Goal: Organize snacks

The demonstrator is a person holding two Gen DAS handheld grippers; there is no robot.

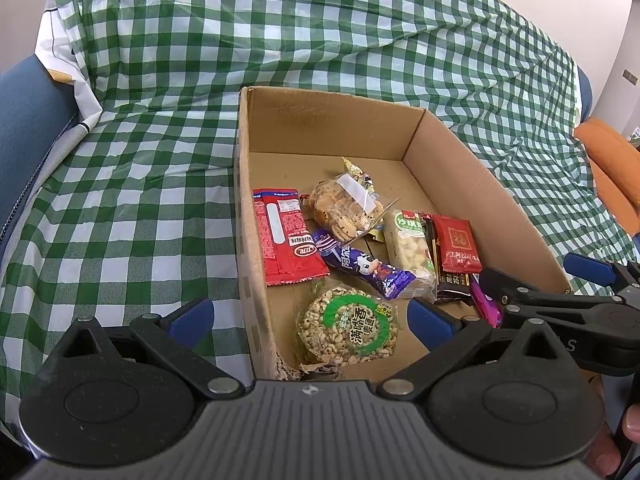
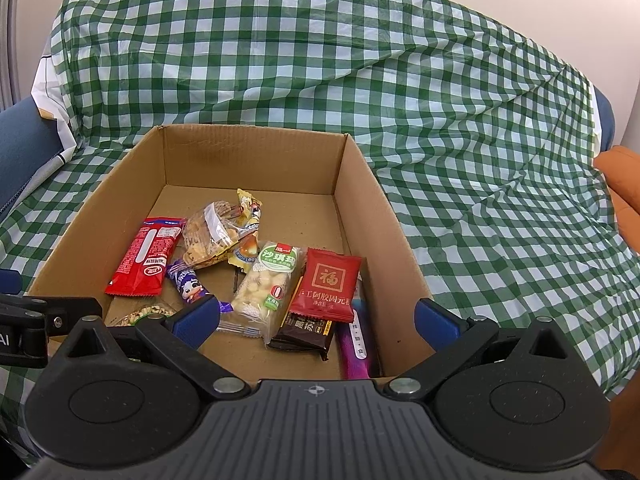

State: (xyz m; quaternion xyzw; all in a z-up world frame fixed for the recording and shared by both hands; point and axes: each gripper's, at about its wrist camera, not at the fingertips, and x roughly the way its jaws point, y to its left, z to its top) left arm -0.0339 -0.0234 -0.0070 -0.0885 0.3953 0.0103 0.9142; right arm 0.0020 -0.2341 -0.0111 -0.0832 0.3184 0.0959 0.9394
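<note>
An open cardboard box [image 1: 452, 168] [image 2: 360, 184] sits on the checked cloth and holds several snack packs. Among them are a long red pack [image 1: 288, 244] [image 2: 144, 256], a clear bag of biscuits [image 1: 344, 208] [image 2: 208, 236], a purple wrapper [image 1: 368, 268], a round puffed-grain cake [image 1: 348, 326], a green-and-white bar [image 2: 266, 284] and a red sachet [image 1: 458, 246] [image 2: 326, 284]. My left gripper [image 1: 310, 318] hangs open over the box's near left wall, holding nothing. My right gripper [image 2: 316, 316] stands open above the box's near right corner, also empty.
A green-and-white checked cloth [image 1: 140, 208] [image 2: 500, 200] covers a sofa with blue upholstery [image 1: 28, 120] at the left. An orange cushion [image 2: 624, 184] lies at the right. A white printed sheet [image 1: 68, 60] pokes out at the back left.
</note>
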